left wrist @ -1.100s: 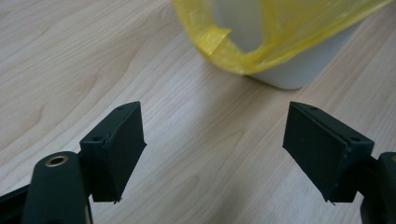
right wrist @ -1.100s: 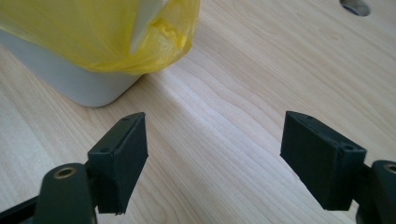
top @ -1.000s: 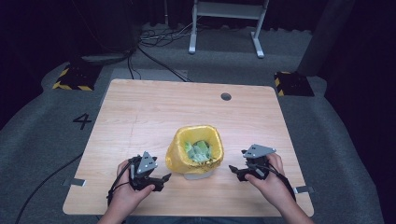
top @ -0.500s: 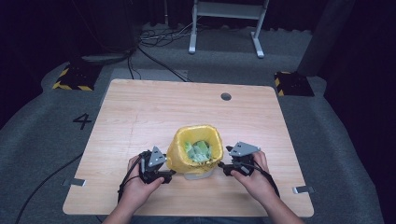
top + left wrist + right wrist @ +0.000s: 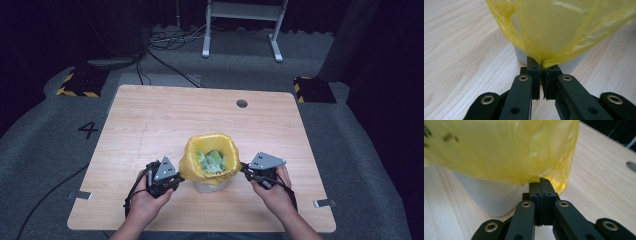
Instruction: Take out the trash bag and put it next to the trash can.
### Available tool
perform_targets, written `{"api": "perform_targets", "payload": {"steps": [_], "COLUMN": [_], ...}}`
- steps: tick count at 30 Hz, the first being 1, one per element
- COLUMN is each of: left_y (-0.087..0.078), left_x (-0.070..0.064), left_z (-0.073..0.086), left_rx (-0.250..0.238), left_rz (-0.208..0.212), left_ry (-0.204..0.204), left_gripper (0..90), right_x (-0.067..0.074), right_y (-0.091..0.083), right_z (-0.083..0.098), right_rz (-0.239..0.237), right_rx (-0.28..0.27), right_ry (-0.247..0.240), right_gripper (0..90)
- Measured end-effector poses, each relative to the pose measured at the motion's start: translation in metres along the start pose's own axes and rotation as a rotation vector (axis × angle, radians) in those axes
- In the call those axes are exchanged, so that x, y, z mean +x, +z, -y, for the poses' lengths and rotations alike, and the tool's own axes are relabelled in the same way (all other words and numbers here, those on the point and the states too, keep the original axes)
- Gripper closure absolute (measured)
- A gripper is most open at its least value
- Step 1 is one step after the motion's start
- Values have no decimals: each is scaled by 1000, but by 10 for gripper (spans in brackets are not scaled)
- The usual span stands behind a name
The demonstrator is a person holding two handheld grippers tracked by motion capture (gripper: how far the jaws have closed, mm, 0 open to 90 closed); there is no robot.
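A small white bin (image 5: 210, 186) stood on the wooden table (image 5: 165, 120), near the person's edge and roughly central across its width. A yellow bag (image 5: 192, 162) lined the bin, its mouth folded out over the rim and hanging down the sides. Pale green scraps (image 5: 211, 161) lay inside the bag.

The left gripper (image 5: 172, 181) sat just beside the bin on its left, held in the person's left hand (image 5: 142, 202). In the left gripper view its jaws were drawn nearly together, a thin slit between them, with a fold of the bag's hanging edge (image 5: 541, 62) pinched at the tips. The bin's white wall (image 5: 520, 55) showed directly behind the tips.

The right gripper (image 5: 246, 171) sat just beside the bin on its right, held in the person's right hand (image 5: 272, 195). In the right gripper view its jaws were pressed flat against each other, clamping a gathered point of the bag (image 5: 534, 179) at the tips. The bin wall (image 5: 489, 197) rose to the left of the jaws under the overhanging plastic.

A round dark hole (image 5: 242, 103) marked the table's far side. Beyond the table stood a white metal frame (image 5: 240, 25) on grey carpet.
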State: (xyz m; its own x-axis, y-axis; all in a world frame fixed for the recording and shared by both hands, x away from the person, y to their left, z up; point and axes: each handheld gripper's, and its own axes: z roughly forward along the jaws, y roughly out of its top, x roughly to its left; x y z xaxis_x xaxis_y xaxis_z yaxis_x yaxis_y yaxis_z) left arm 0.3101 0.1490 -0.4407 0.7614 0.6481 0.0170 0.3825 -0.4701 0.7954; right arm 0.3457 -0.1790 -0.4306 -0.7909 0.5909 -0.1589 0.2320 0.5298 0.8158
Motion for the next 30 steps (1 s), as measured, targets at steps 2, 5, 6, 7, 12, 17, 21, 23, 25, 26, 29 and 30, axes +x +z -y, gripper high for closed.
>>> {"api": "perform_targets", "payload": {"steps": [2, 5, 6, 7, 12, 17, 21, 23, 25, 26, 29, 30], "left_y": [-5, -13, -16, -18, -28, -37, -41, -43, -44, -44, -42, -41], "left_x": [-1, -3, -3, -4, -8, -5, -7, -9, -11, -12, -16, -17], "left_z": [0, -3, -5, -7, -14, -23, -32, -37, -41, -43, -49, -50], "left_rx": [-11, -41, -50, -62, -100, -138, -177, -194, -209, -215, -221, -220], "left_rz": [4, 3, 1, -2, -15, -21, -16, -18, -7, -4, 9, 15], "left_ry": [1, 0, 4, 7, 29, 33, 44, 55, 60, 62, 72, 76], "left_gripper": [859, 859, 860, 860, 864, 864, 863, 862, 861, 861, 852, 838], "right_x": [-1, -1, 0, 1, 6, 13, 23, 25, 26, 26, 29, 30], "right_y": [-8, -19, -22, -25, -36, -46, -51, -51, -50, -49, -48, -47], "right_z": [-3, -8, -10, -12, -22, -34, -44, -49, -53, -54, -61, -64], "right_rz": [14, 33, 36, 42, 66, 58, 31, 25, 20, 19, 3, 0], "right_rx": [-25, -53, -63, -72, -119, -165, -202, -212, -221, -226, -243, -249], "right_ry": [0, -12, -17, -23, -53, -78, -100, -106, -109, -109, -114, -122], "right_gripper": [900, 900, 900, 900, 900, 900, 900, 900, 900, 900, 900, 900]}}
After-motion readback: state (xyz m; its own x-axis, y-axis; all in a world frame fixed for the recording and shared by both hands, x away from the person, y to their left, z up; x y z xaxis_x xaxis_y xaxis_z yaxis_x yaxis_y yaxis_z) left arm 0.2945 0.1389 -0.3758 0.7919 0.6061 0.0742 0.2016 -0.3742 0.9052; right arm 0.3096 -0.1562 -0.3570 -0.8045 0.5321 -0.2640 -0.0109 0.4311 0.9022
